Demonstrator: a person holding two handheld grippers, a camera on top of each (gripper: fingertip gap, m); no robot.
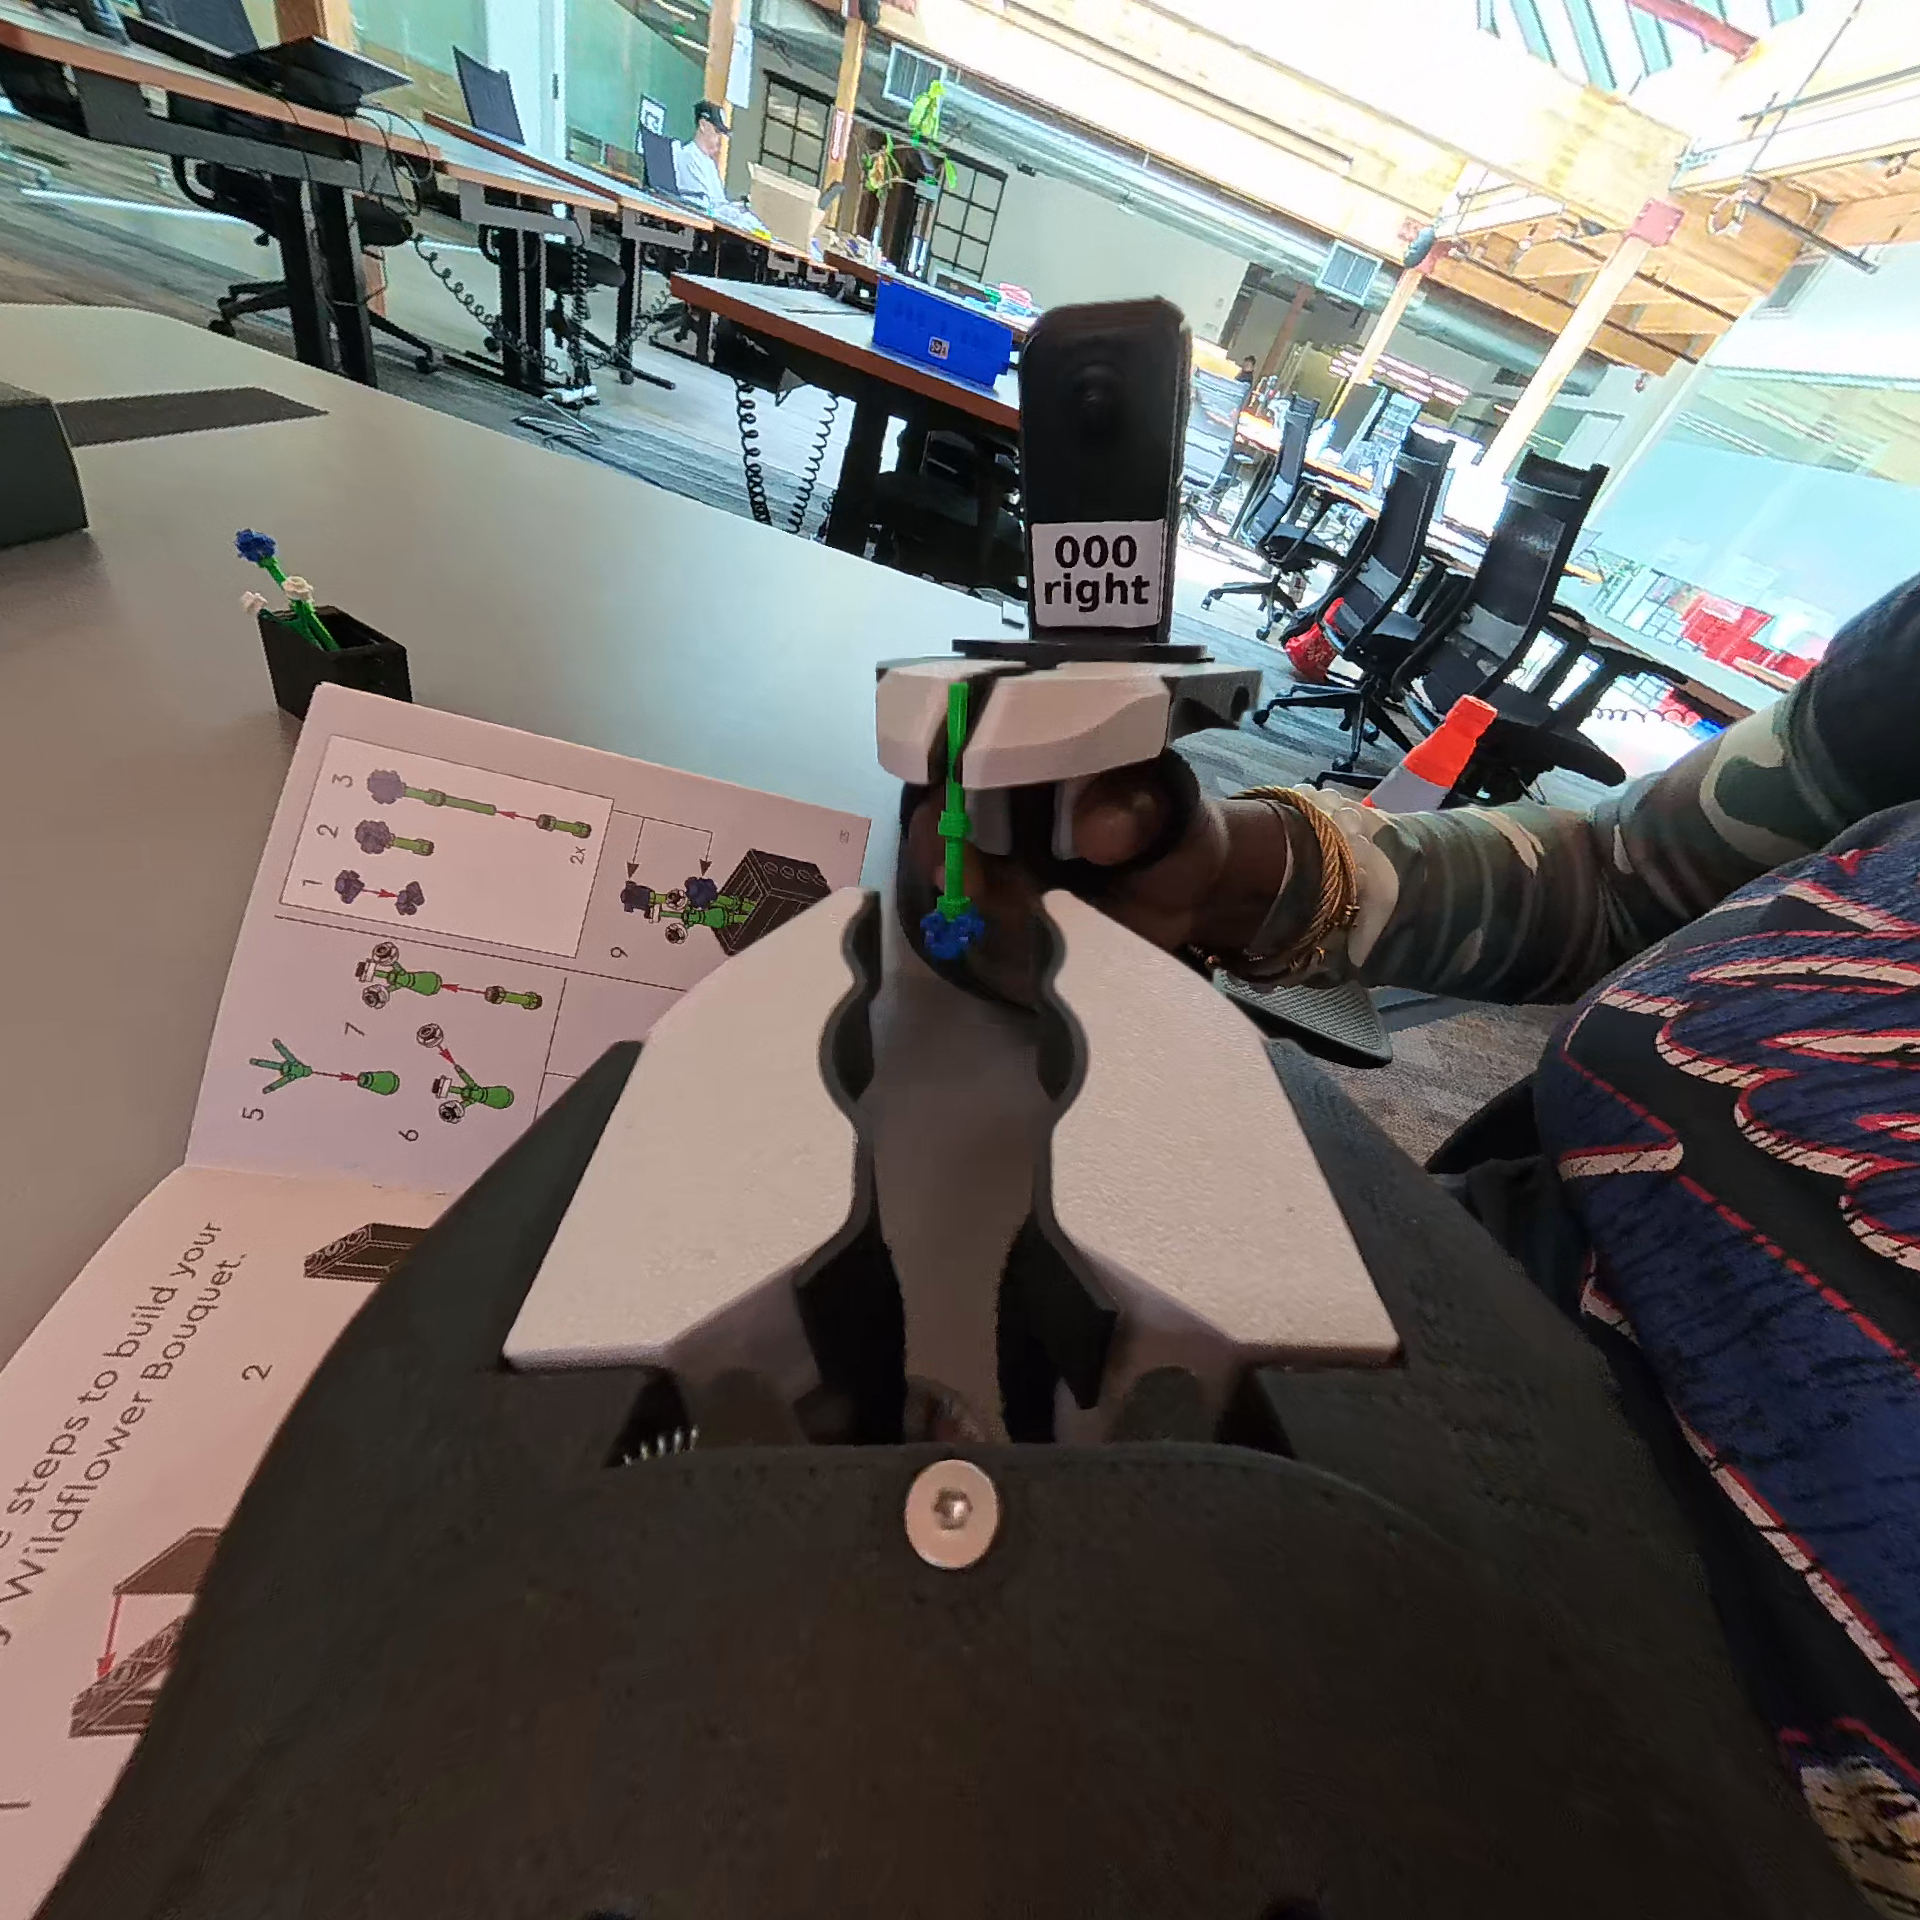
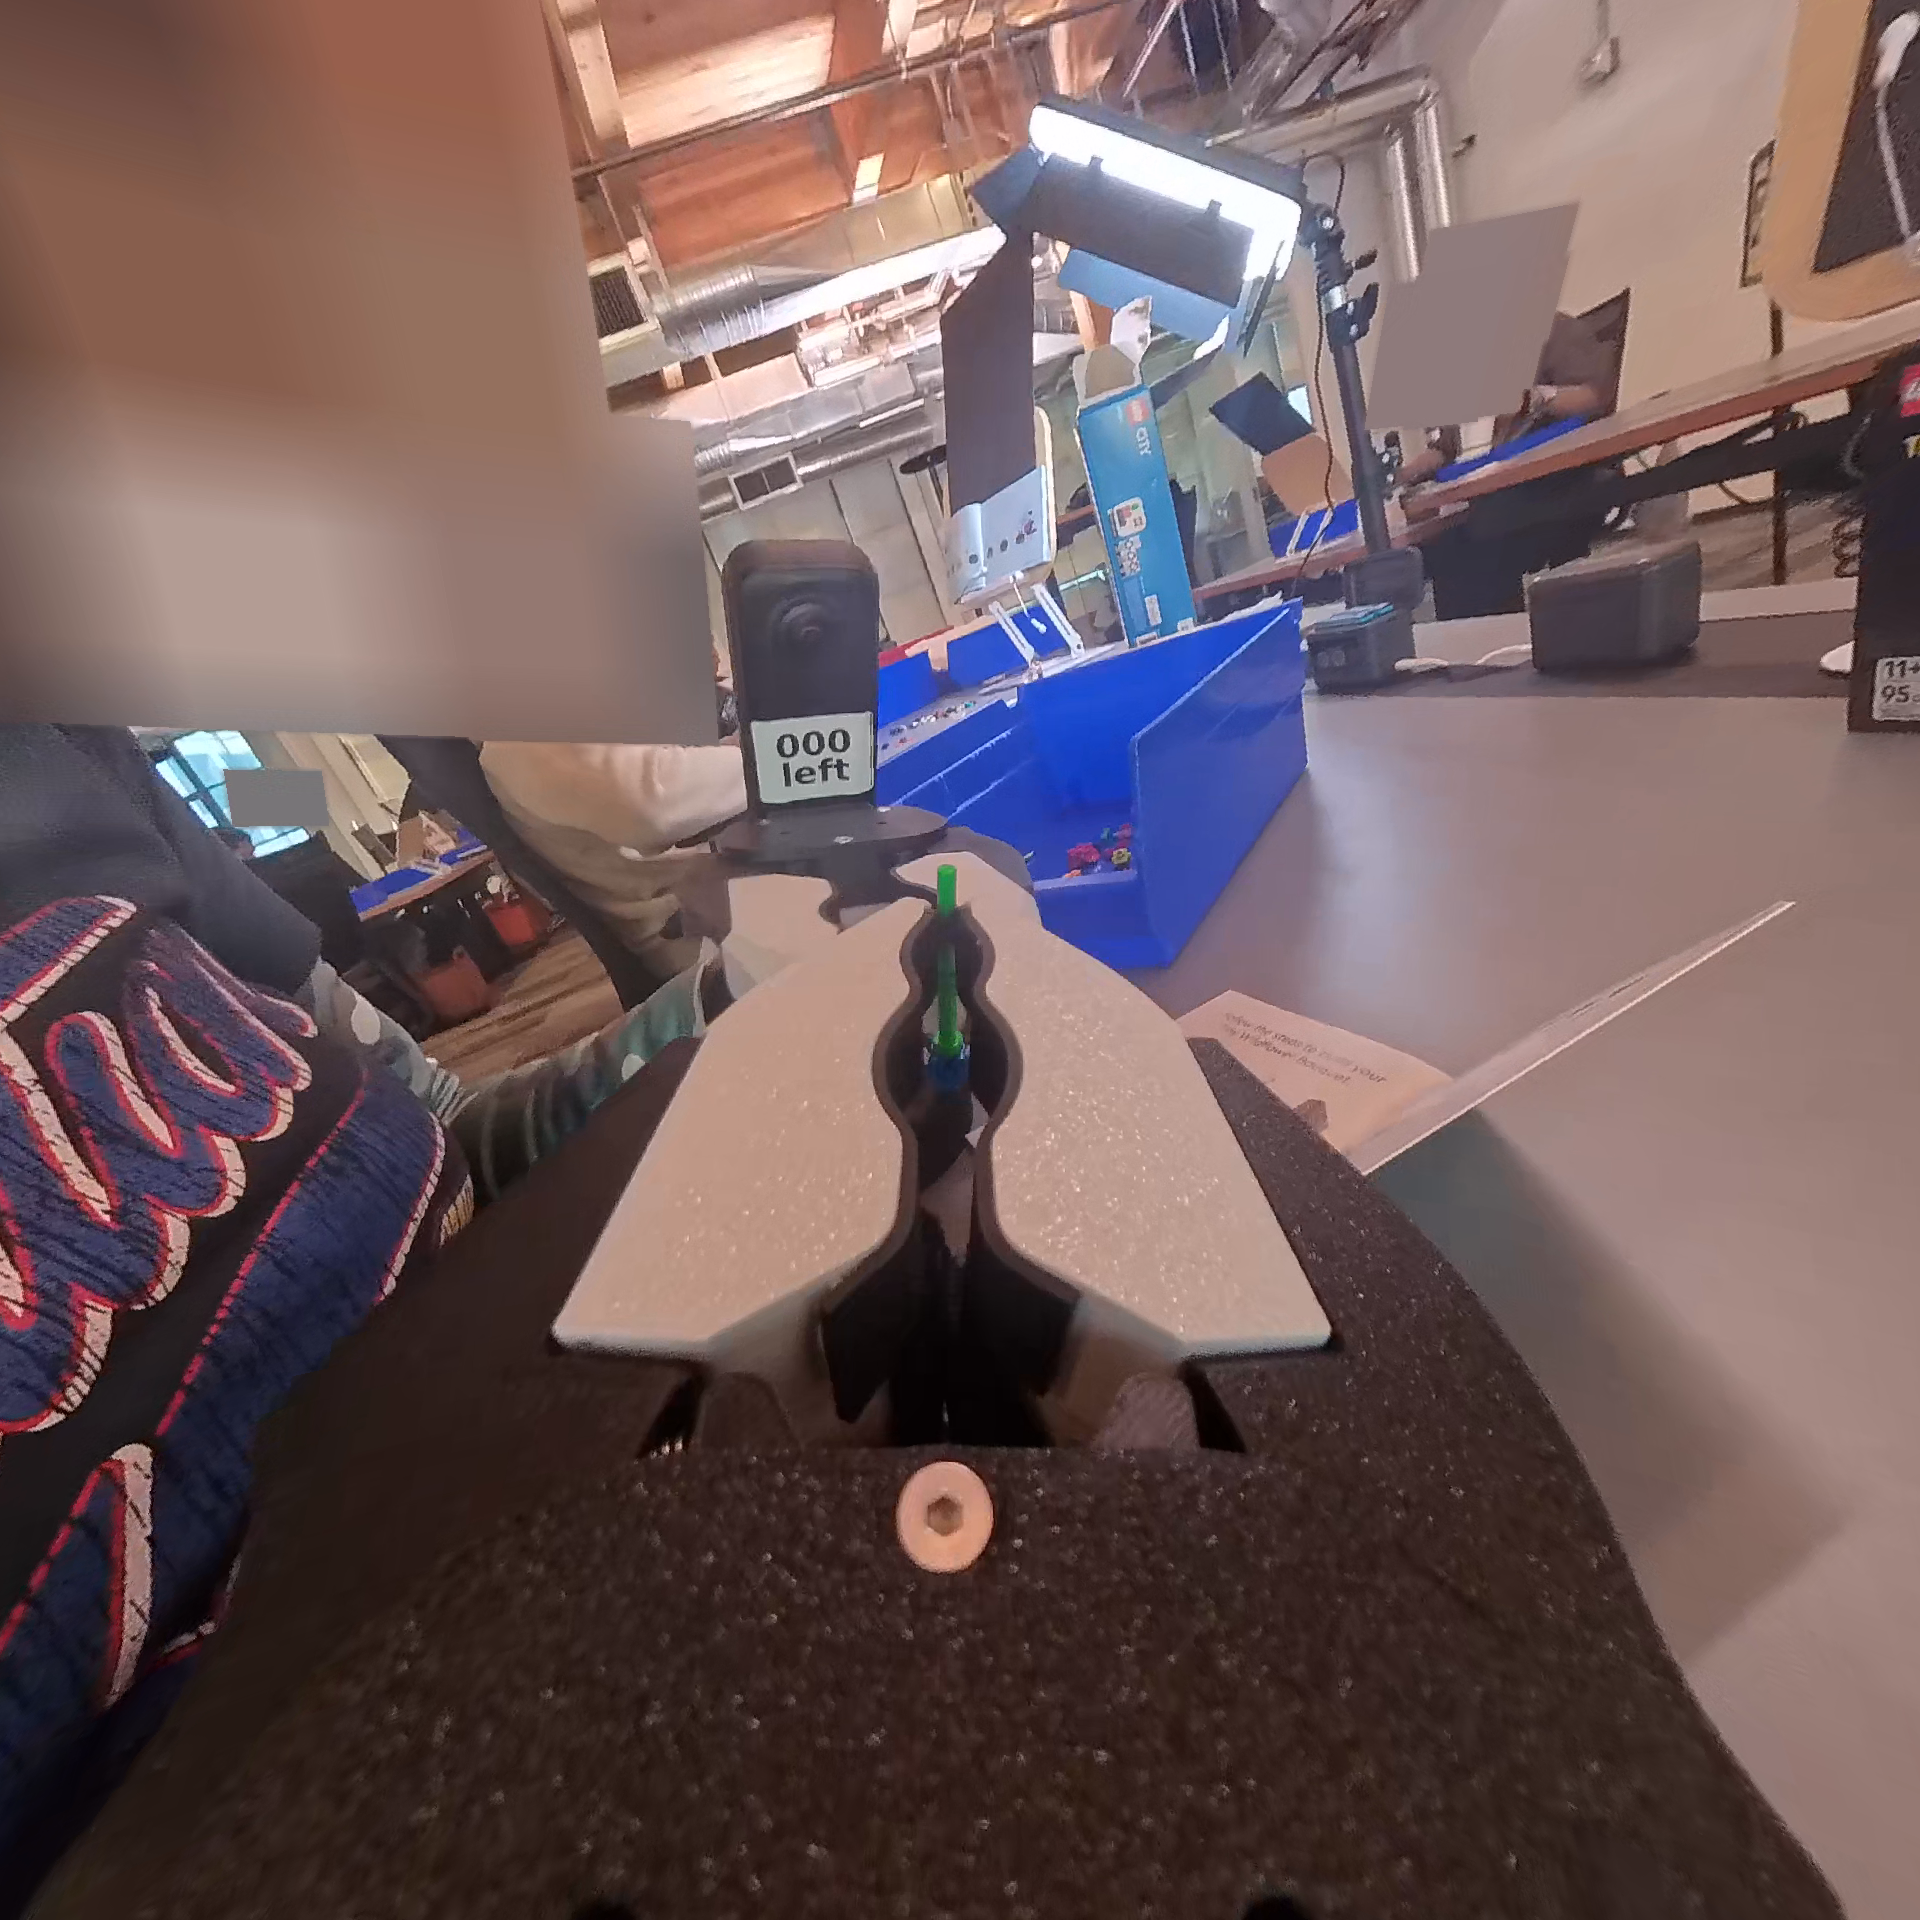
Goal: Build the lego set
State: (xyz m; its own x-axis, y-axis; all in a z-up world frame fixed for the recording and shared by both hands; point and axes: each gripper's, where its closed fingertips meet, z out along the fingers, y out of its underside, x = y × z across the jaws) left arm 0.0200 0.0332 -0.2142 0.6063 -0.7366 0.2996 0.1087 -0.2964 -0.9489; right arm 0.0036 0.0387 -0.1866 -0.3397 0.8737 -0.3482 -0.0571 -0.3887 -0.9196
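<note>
The right claw (image 1: 961,748) is clamped on a green flower stem (image 1: 954,800), pinched near its plain end so that the blue blossom (image 1: 951,928) hangs free below the fingers and well above the bench (image 1: 623,623); the right wrist view shows the same stem (image 2: 945,971) running along the narrow slot between the closed fingers, its tip poking out past them. That hold leaves the flower end exposed, which, I judge, lets the other tool take it or press a piece onto it. The left claw (image 1: 961,925) is spread open and empty, its fingertips on either side of the blossom and not touching it, apparently lined up to receive it. The instruction booklet (image 1: 468,935) lies open on the bench beside the work for reference. Farther back, the black pot (image 1: 338,665) already holds several finished flowers upright, likely the destination for this stem.
</note>
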